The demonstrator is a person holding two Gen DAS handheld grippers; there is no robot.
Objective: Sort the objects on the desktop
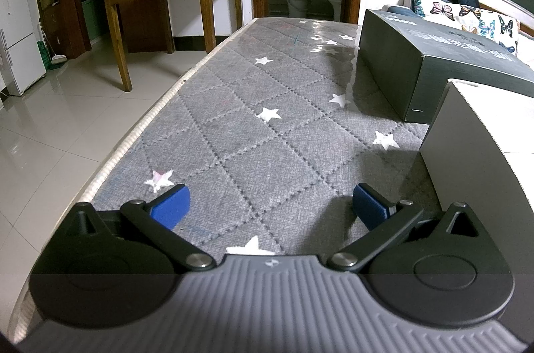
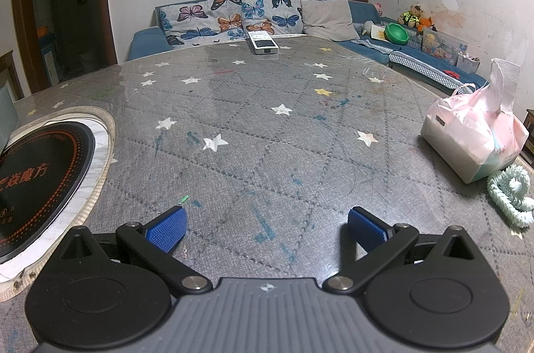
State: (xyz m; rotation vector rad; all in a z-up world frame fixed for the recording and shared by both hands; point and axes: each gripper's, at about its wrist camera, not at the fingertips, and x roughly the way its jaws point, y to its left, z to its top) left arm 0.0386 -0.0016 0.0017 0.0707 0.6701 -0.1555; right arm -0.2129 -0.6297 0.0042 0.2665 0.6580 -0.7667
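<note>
The remote control (image 2: 263, 44) lies flat at the far edge of the counter (image 2: 267, 126), its long axis running away from the right gripper (image 2: 267, 227) toward the butterfly-print cushions (image 2: 233, 15) just behind it. It is a white, slim bar with a dark panel at its near end and pale buttons at the far end.

A pink-and-white tissue pack (image 2: 474, 136) sits at the counter's right edge, one sheet standing up, with a pale green coiled cord (image 2: 509, 196) touching its near side. A black induction hob (image 2: 36, 182) is set into the counter at the left.

The right gripper's jaws stand wide apart, holding nothing. The left gripper (image 1: 268, 207) is likewise spread wide and empty, over the grey star-print cover, with a dark cardboard box (image 1: 434, 59) and a grey box (image 1: 474, 152) to its right.
</note>
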